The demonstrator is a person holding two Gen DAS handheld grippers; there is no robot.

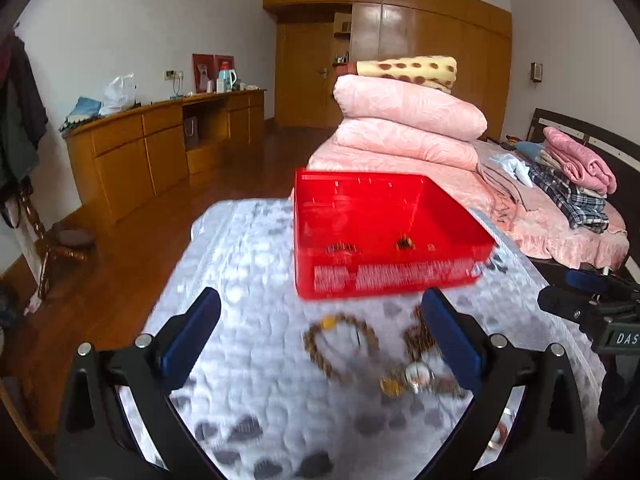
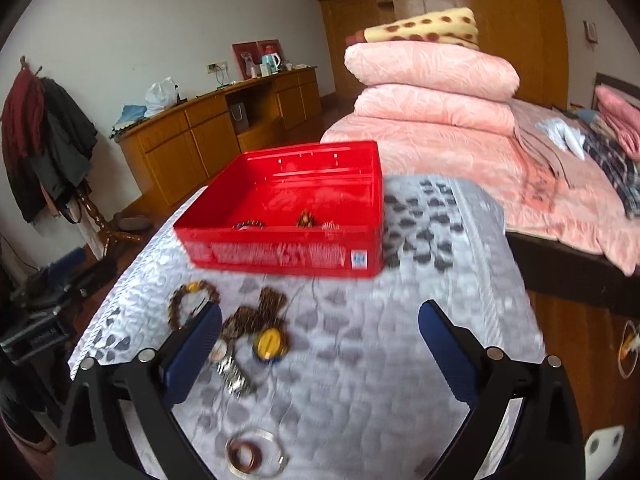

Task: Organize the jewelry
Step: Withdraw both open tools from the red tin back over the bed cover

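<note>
Both grippers hover empty over the jewelry, fingers spread wide.

The brown beaded bracelet (image 1: pixel 340 344) lies flat as a loop on the grey quilted counter (image 1: pixel 248 280), just before the red plastic box (image 1: pixel 384 232); best pinch one side of the loop, then lift clear.

"DAS" on right gripper (image 1: pixel 624 338), red box (image 1: pixel 384 236) print unreadable

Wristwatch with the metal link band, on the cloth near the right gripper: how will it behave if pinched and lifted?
The wristwatch band looks like jointed metal links, so it will probably droop. The shiny metal may slip between the pads. It lies beside the yellow pendant and brown beads, so it might drag them.
</note>
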